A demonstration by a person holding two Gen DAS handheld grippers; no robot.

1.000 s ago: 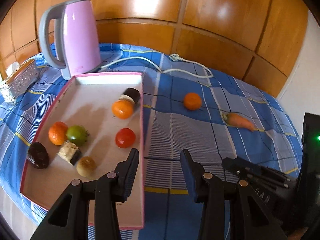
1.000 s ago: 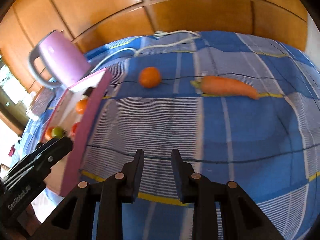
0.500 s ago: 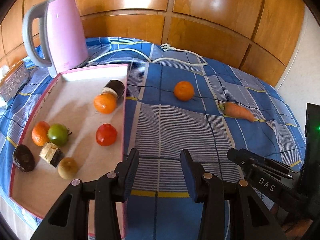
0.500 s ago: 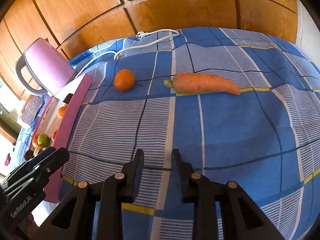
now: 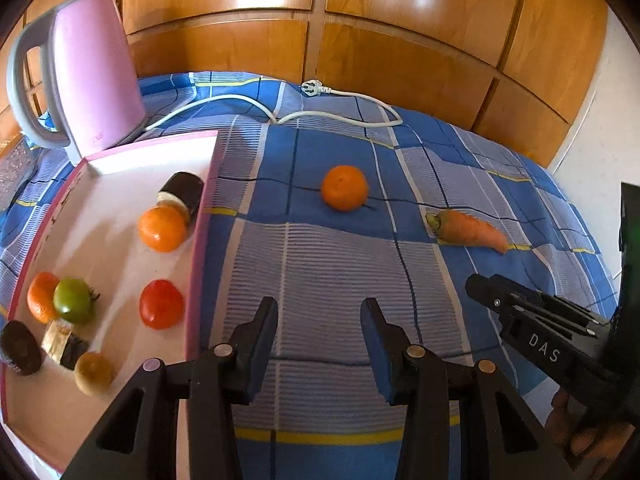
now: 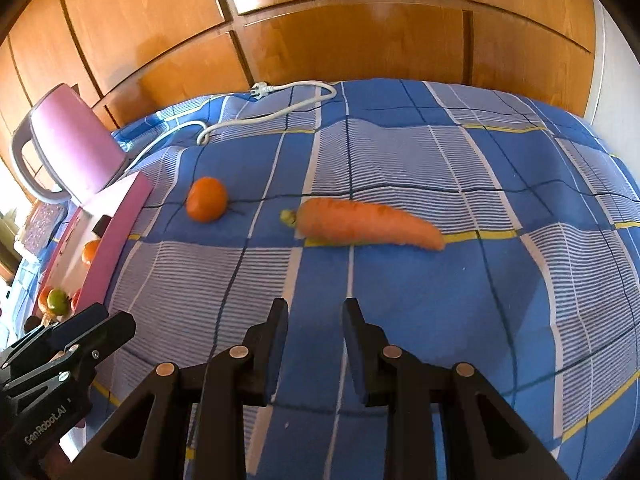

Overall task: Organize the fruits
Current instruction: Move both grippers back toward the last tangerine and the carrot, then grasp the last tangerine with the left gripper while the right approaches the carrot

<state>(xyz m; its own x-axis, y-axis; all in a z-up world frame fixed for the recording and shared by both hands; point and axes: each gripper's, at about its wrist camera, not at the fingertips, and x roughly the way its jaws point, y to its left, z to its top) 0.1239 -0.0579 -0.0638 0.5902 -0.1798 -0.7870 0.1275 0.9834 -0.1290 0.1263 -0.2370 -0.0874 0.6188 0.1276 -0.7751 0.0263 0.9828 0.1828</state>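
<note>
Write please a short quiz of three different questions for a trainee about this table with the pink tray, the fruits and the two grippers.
1. True or false: the carrot lies inside the pink tray.
2. How many round orange fruits lie on the checked cloth, outside the tray?
3. Multiple choice: the left gripper and the right gripper are A) each gripping a fruit, B) both empty, with a gap between the fingers, C) both gripping the kettle.

Key:
1. False; it lies on the cloth, apart from the tray.
2. One, the orange between tray and carrot.
3. B
</note>
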